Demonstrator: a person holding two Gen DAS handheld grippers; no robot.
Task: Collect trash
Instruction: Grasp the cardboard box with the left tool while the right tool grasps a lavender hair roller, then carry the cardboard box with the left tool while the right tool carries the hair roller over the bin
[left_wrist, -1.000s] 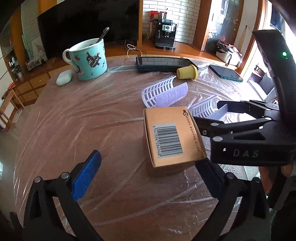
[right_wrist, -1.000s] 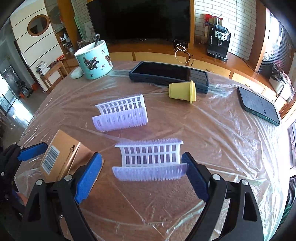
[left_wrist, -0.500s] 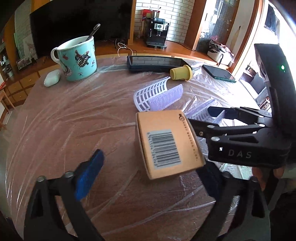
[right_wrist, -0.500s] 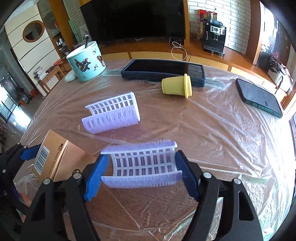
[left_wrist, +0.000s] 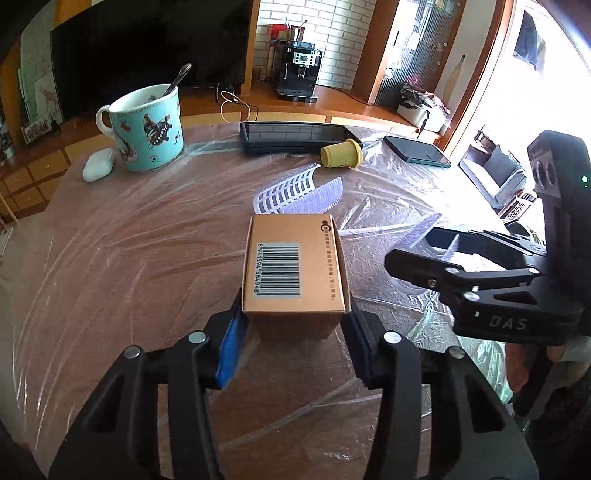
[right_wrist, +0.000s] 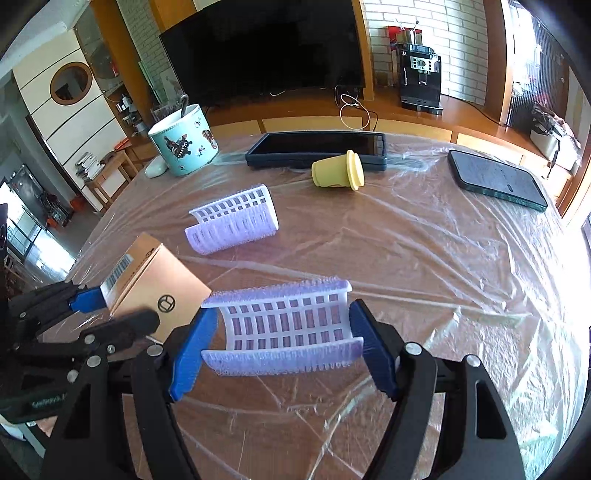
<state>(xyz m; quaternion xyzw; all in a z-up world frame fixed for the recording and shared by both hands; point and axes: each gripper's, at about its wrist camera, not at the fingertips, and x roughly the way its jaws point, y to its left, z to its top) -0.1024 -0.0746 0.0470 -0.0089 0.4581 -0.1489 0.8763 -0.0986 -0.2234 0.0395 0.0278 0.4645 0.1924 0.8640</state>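
While the cardboard box (left_wrist: 293, 271) sits pinched between the blue pads of the left claw (left_wrist: 295, 326), barcode label facing up, the near hair roller (right_wrist: 284, 328) is clamped end to end between the pads of the right claw (right_wrist: 282, 341), just above the film-covered bench (right_wrist: 424, 258). Only the left wrist view shows the box's top with its printed code; the right wrist view shows its plain side with a round logo, and it alone shows the roller's grid and bristled edges clearly, since from the left the roller is mostly hidden behind the right claw's black frame. The left claw's jaws are drawn in tight on the box's near sides; the right claw's stand wider, pressed on the roller's two ends. Box and roller lie just beside each other, the two claws nearly touching. Farther out lies a second hair roller (right_wrist: 232, 223), then a tipped yellow cup (right_wrist: 336, 175) against a dark tablet (right_wrist: 317, 149), a phone (right_wrist: 496, 179) to the right, and a patterned mug (left_wrist: 147, 129) with a spoon beside a white earbud case (left_wrist: 97, 170).
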